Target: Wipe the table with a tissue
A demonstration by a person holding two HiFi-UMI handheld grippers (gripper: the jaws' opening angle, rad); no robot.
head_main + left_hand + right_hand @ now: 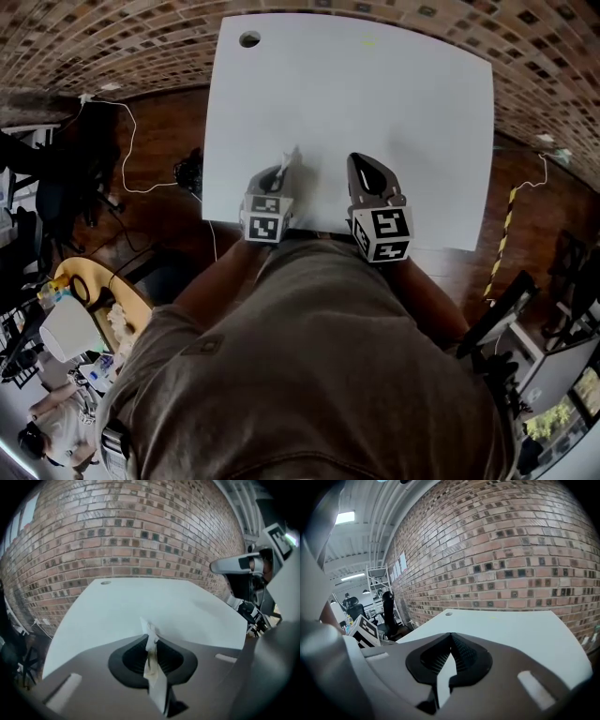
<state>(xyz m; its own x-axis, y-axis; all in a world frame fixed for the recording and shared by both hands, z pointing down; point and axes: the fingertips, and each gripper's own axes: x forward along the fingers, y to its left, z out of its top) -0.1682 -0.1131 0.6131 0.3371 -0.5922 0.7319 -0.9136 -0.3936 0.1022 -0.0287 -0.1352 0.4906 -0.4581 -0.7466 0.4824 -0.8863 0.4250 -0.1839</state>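
The fingers [129, 658] of the left gripper [149, 638] are closed on a tissue [157, 686]. A thin white strip of it is pinched upright between the dark ribbed pads, with a crumpled tip poking out past them. The fingers [465, 657] of the right gripper [451, 641] are also pressed together, with nothing between them.

A large white table [375, 103] fills the upper middle of the head view, its far edge against a brick wall [140, 536]. Its near edge is hidden behind the two grippers and the person's torso [309, 375], which takes up the lower half of that view in a grey-brown shirt. The hands are out of sight beneath the grippers.

The left gripper [286, 164] and the right gripper [361, 164] sit side by side, near but apart, over the table's near edge and pointing toward the wall. Each carries a marker cube, the left cube [265, 225] and the right cube [382, 234], facing the camera.

From the head view, the tissue [292, 155] is only a small white sliver at the left gripper's tip, hard to separate from the white tabletop. No view shows whether it touches the surface.

A small round hole [249, 39] sits near the table's far left corner. The clutter on the floor at the left is too dark and distorted to make out.
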